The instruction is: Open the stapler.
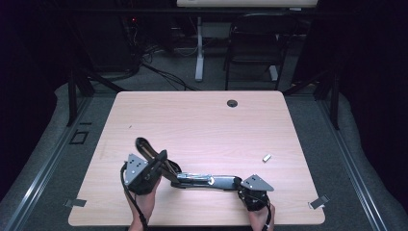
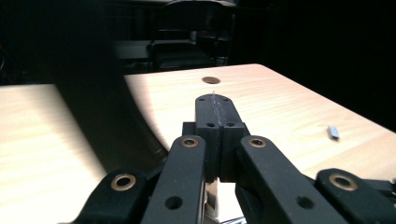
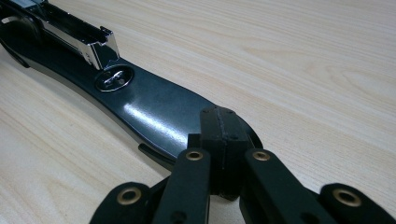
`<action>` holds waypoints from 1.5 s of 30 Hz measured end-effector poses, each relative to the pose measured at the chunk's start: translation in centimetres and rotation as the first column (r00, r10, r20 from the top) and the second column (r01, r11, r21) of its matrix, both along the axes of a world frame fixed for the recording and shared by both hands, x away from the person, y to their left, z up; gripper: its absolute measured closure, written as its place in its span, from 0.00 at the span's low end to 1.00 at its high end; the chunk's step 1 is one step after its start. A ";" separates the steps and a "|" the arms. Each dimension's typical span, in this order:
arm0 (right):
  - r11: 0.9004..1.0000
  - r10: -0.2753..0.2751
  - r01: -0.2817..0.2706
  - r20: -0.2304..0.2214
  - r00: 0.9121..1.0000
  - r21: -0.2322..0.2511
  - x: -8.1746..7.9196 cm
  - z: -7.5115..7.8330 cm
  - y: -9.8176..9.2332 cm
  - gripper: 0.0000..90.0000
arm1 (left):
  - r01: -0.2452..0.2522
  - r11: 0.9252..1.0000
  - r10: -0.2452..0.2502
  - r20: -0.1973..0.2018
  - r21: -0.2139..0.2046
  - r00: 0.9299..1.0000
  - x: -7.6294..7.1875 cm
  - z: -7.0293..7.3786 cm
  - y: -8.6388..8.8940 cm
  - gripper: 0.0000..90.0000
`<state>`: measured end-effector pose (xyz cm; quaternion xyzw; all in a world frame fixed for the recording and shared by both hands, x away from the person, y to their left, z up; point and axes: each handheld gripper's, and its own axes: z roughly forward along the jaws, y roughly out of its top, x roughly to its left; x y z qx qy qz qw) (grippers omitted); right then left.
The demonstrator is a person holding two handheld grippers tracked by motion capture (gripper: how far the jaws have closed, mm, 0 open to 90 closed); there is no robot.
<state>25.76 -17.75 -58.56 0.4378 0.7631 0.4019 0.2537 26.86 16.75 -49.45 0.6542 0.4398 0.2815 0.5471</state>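
The desk (image 1: 202,120) carries a black stapler (image 1: 192,179) swung open near its front edge, roughly midway between the front corners. The stapler's long axis runs along that front edge: the base lies flat, with the chrome staple channel (image 3: 79,37) on top of it, while the upper arm (image 1: 149,151) lifts away toward the front left corner.

The right gripper (image 3: 219,135) meets the base's right-hand end head-on, pointing along its length toward the left; its jaws are pressed together on top of that end, which appears pinned to the desk rather than gripped, though the contact itself is hidden. The right hand (image 1: 260,216) comes in low over the front edge.

The left gripper (image 1: 144,171) is the nearer one to the raised arm, just beside it. Its jaws are closed flat against each other with nothing between them, aimed toward the far edge.

A small metal piece (image 1: 266,157), possibly a staple strip, lies well apart toward the right edge.
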 end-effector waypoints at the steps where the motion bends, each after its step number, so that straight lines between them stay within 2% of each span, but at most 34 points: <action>1: 1.000 0.001 -0.001 0.000 1.000 0.002 0.0 0.0 0.0 1.00 | -0.007 1.000 0.007 -0.010 -0.002 1.000 0.0 -0.1 0.4 1.00; 5: 1.000 0.004 -0.004 0.000 1.000 -0.001 0.0 0.0 0.0 1.00 | -0.038 0.999 0.037 -0.026 -0.015 0.999 0.1 -0.5 1.7 1.00; 7: 1.000 0.004 -0.004 0.000 1.000 -0.002 0.0 0.0 0.0 1.00 | -0.038 0.999 0.037 -0.028 -0.017 0.999 0.1 -0.7 2.1 1.00; 9: 1.000 0.004 -0.004 0.001 1.000 -0.002 0.0 0.0 0.0 1.00 | -0.045 0.999 0.045 -0.029 0.000 0.999 0.1 -0.6 2.1 1.00; 17: 1.000 0.004 -0.004 -0.001 1.000 0.000 0.0 0.0 0.0 1.00 | -0.046 0.999 0.046 -0.023 0.002 0.999 0.1 -0.6 2.1 1.00; 21: 1.000 0.002 -0.002 -0.001 1.000 0.005 0.0 0.0 0.0 1.00 | -0.041 0.999 0.042 -0.036 0.004 0.999 0.1 -0.3 2.2 1.00; 24: 1.000 0.005 -0.005 -0.007 1.000 0.015 0.1 0.0 -0.1 1.00 | -0.028 1.000 0.028 -0.043 0.011 0.999 0.2 0.3 2.2 1.00; 29: 1.000 0.008 -0.008 -0.015 1.000 0.026 0.2 0.0 -0.2 1.00 | 0.029 0.998 -0.024 -0.089 0.052 0.996 0.7 1.5 2.1 0.88; 32: 0.999 0.009 -0.008 -0.024 1.000 0.036 0.3 0.1 -0.3 1.00 | 0.055 0.997 -0.048 -0.113 0.061 0.992 1.0 2.1 1.7 0.80; 35: 0.998 0.014 -0.012 -0.037 0.999 0.056 0.4 0.1 -0.5 1.00 | 0.121 0.988 -0.105 -0.152 0.101 0.983 1.5 3.0 0.8 0.74; 37: 0.998 0.015 -0.012 -0.045 0.999 0.065 0.5 0.1 -0.5 1.00 | 0.144 0.983 -0.127 -0.146 0.111 0.981 1.7 3.7 0.1 0.67; 38: 0.998 0.014 -0.011 -0.050 0.999 0.063 0.5 0.2 -0.5 1.00 | 0.170 0.978 -0.151 -0.155 0.123 0.976 1.9 4.1 -0.3 0.65; 39: 0.998 0.019 -0.015 -0.058 0.998 0.060 0.6 0.3 -0.6 1.00 | 0.195 0.971 -0.171 -0.171 0.137 0.970 2.2 4.5 -0.8 0.62; 41: 0.997 0.027 -0.021 -0.078 0.997 0.073 0.8 0.4 -0.6 0.96 | 0.246 0.954 -0.208 -0.214 0.171 0.954 3.1 5.2 -1.8 0.57; 43: 0.997 0.037 -0.031 -0.101 0.994 0.066 1.0 0.6 -0.7 0.95 | 0.304 0.936 -0.252 -0.264 0.180 0.931 4.2 5.6 -2.7 0.51; 44: 0.997 0.039 -0.033 -0.107 0.994 0.065 1.2 0.7 -0.7 0.94 | 0.314 0.931 -0.260 -0.266 0.186 0.928 4.7 5.8 -3.2 0.49; 45: 0.997 0.049 -0.041 -0.120 0.992 0.067 1.3 0.8 -0.7 0.92 | 0.331 0.921 -0.268 -0.282 0.206 0.921 5.1 6.0 -3.7 0.48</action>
